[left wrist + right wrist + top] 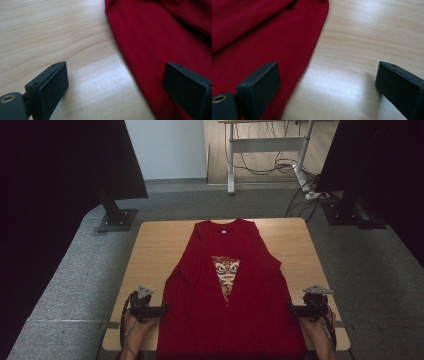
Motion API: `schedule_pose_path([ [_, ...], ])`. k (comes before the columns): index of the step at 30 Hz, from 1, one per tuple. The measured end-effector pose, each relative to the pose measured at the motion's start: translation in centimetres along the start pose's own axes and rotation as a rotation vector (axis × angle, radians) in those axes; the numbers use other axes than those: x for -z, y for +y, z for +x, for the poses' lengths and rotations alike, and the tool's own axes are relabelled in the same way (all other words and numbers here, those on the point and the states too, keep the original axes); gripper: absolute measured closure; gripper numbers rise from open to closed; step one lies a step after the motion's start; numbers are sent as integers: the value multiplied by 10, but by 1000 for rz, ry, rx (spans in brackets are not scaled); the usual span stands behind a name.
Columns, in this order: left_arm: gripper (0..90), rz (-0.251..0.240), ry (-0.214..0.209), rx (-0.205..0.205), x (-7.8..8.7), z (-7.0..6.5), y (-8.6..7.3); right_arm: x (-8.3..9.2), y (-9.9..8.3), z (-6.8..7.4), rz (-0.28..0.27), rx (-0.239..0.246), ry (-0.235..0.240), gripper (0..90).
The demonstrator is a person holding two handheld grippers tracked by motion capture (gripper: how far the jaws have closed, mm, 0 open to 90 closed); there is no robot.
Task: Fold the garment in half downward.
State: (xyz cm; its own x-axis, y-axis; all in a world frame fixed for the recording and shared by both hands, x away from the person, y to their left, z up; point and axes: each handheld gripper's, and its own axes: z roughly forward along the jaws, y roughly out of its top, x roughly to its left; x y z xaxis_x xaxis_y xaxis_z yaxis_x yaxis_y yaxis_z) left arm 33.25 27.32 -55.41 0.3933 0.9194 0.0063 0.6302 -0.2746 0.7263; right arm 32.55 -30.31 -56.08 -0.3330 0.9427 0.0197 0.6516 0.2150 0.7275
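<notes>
Red sleeveless shirt (230, 290) is lying flat along the wooden table (155, 245). Left gripper (159, 310) and right gripper (294, 308) are flanking its side hems, jaws spread wide, gripping nothing, likely lining up to pinch both edges.

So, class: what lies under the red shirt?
The shirt lies flat on the wooden table, whose bare top shows on both sides and beyond the collar. The middle of the table is covered, so anything beneath the cloth cannot be seen.

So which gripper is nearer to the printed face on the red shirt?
Left, slightly. The left gripper sits at the shirt's left edge, the right gripper at its right edge, farther from the printed face.
</notes>
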Motion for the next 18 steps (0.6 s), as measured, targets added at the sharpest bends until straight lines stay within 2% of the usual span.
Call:
schedule_pose_path([
  [2,68,0,0,0,0,0,0,2,-2,1,0,-5,-3,62],
  [3,68,-1,6,5,8,-5,-7,2,-2,1,0,-5,-3,62],
  [4,68,-2,7,7,10,-6,-9,12,-11,3,-1,-18,-17,63],
  [9,69,-2,9,9,14,-8,-14,19,-18,5,-2,-27,-25,63],
  [10,69,-10,-2,3,18,-9,-17,19,-18,5,-2,-27,-25,63],
  [11,100,-10,-2,3,18,-9,-17,19,-18,5,-2,-27,-25,63],
  [12,109,-13,-4,-5,16,-6,-10,24,-21,4,2,-45,-34,79],
  [15,109,-13,-4,-5,16,-6,-10,23,-19,4,0,-42,-31,77],
  [16,104,-60,-1,7,6,2,12,17,-5,4,-44,-37,-3,62],
  [18,104,-60,-1,7,6,2,12,13,-1,3,-49,-37,2,62],
])
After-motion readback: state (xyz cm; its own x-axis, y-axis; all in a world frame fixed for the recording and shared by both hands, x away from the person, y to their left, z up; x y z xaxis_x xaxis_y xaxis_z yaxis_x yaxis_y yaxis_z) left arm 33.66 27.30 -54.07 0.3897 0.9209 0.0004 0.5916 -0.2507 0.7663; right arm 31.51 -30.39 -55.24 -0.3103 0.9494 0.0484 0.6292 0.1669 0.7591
